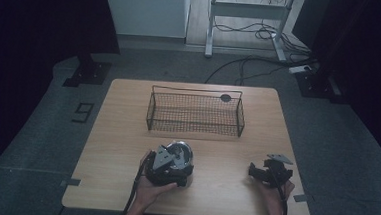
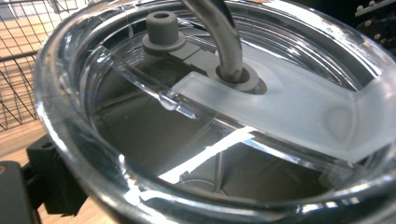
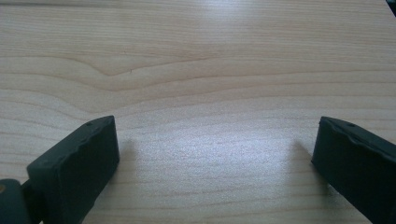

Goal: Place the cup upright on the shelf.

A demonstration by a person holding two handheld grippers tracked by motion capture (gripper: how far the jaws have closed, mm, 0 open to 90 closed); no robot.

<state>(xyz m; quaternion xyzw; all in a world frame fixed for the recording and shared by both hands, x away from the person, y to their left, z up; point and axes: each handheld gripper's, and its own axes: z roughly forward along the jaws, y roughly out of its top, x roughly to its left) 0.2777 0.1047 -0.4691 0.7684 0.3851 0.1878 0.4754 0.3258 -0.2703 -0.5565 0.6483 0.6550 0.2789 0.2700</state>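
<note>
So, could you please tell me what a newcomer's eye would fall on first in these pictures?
First, the clear cup lid with its metal straw, close up in the left gripper view; the left gripper sits at that shiny cup near the table's front. Behind it stands a wire basket, and the right gripper gapes over bare wood.

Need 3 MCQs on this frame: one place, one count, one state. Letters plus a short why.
1. Where is the wire basket?
A. far half of the table
B. on the floor
C. in a hand

2. How many grippers are in the high view?
A. one
B. two
C. three

3. How do the right gripper jaws stand?
A. shut on a lid
B. open over bare wood
C. clamped on the basket

A: it stands beyond the lidded cup.
B: left gripper and the right one.
B: wide gap, nothing between.
</note>
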